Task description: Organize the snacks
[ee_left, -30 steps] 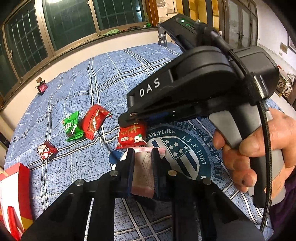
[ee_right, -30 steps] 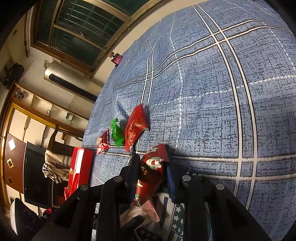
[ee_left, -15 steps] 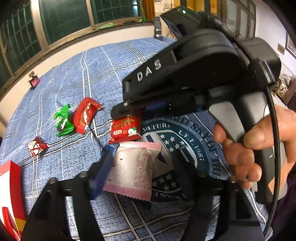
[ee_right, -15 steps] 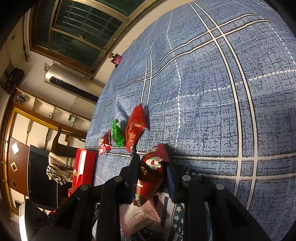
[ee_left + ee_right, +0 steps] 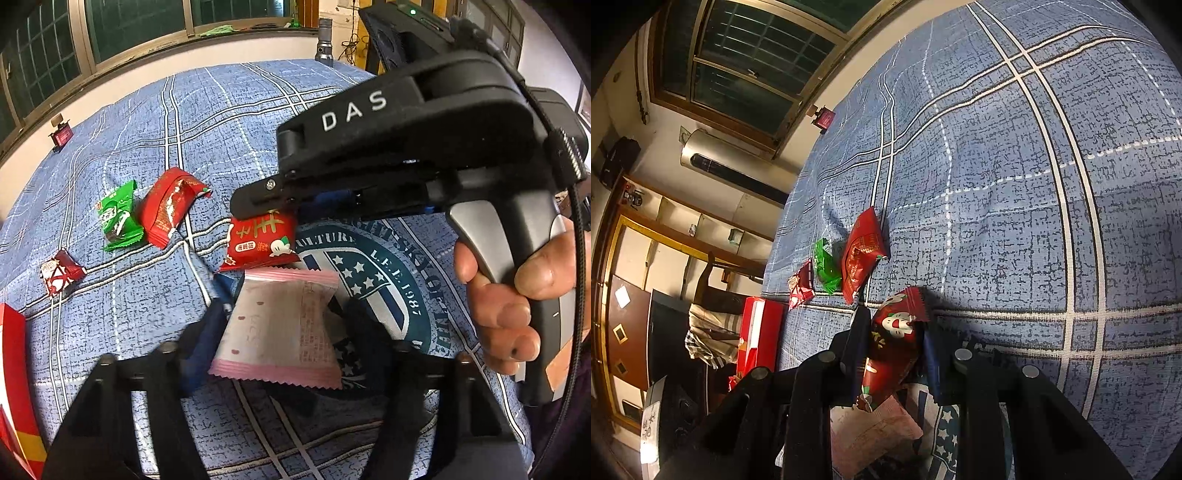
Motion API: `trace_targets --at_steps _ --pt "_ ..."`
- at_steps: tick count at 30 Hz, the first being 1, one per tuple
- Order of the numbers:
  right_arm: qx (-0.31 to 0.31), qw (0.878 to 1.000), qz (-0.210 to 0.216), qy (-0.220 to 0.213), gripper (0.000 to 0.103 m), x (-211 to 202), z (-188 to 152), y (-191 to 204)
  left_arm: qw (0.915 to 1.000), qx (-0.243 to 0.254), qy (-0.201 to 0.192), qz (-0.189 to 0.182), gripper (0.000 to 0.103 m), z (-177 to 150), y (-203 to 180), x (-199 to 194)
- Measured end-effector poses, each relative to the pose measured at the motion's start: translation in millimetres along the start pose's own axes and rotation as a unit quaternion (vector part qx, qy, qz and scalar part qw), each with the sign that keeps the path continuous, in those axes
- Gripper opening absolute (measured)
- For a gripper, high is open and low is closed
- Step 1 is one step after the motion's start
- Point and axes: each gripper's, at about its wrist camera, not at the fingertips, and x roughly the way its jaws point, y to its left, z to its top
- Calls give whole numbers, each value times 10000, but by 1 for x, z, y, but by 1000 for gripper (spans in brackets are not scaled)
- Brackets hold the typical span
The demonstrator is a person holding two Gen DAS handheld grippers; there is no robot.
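Pink-edged snack packet (image 5: 280,325) lies flat on the blue plaid cloth (image 5: 140,314) between the left gripper (image 5: 286,325) fingers, which have just been closing but stand clear of it; the right gripper (image 5: 892,347) pinches a red snack packet (image 5: 892,343) just above

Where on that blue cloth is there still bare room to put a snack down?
Bare cloth stretches wide beyond the red packet toward the window. There is a smaller free strip between the small red candy and the pink packet. It is crowded around the round emblem, where both grippers and two packets meet.
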Motion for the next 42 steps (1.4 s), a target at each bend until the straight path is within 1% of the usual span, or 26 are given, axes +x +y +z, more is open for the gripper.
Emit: trace_targets --at_steps 1,9,13,18,24,29,33,36,39,42 --pt "0 10000 0 0 27 0 0 0 10000 -19 -4 -7 53 0 2 0" --pt "-14 10000 -13 4 27 0 0 0 9998 -99 -61 154 53 -6 1 -4" --pt "0 10000 -13 9 27 0 -2 1 9994 -266 -50 206 53 -13 8 -12" --pt "-11 10000 2 31 27 1 -3 2 9980 -357 -148 491 53 -23 14 -29" --pt "-108 9999 61 85 27 4 -6 10 9945 -678 -291 743 53 -46 36 -55" --pt "-154 9999 16 21 27 4 -8 13 9926 -834 -361 810 53 -61 47 -69" --pt "-134 9999 -52 -29 27 6 -7 12 9930 -840 -378 736 53 -66 51 -73" --pt "-39 9999 -32 -126 26 3 -6 7 9938 -796 -312 709 53 -67 52 -69" --pt "22 9999 14 -127 26 2 -4 3 9946 -705 -119 747 53 -68 52 -58" --pt "6 9999 -6 -107 26 3 -3 3 9948 -691 -45 747 53 -70 51 -53"
